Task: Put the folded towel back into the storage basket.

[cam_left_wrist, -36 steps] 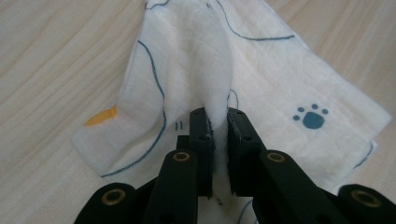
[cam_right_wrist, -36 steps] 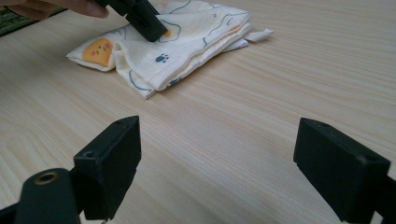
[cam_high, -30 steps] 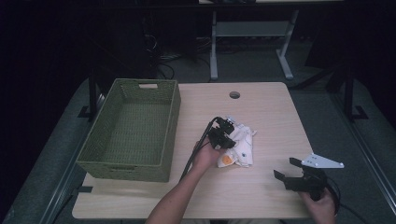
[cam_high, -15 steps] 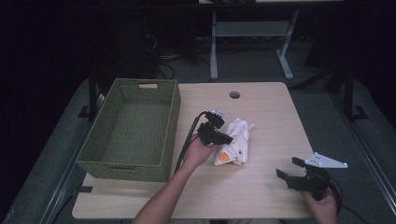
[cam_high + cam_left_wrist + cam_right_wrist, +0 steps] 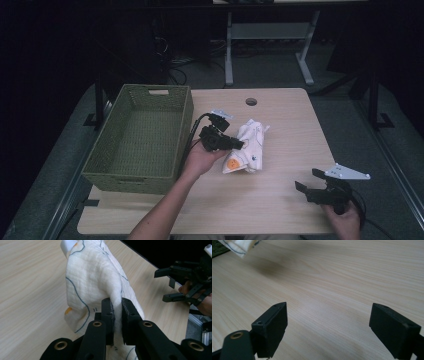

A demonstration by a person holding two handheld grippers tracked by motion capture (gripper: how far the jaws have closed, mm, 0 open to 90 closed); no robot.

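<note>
A pale wooden worktop (image 5: pixel 280 200) is seen carrying a green woven basket (image 5: pixel 142 137) at its left and a white printed cloth (image 5: pixel 248 148) near the middle, just right of the basket. A fold of that cloth is pinched between the closed left tongs (image 5: pixel 117 312), so the pick-up step is judged to be in hand. Next, a lift and carry toward the basket are probably called for, while the right tongs (image 5: pixel 306 187) are held wide apart and empty near the worktop's front right.
</note>
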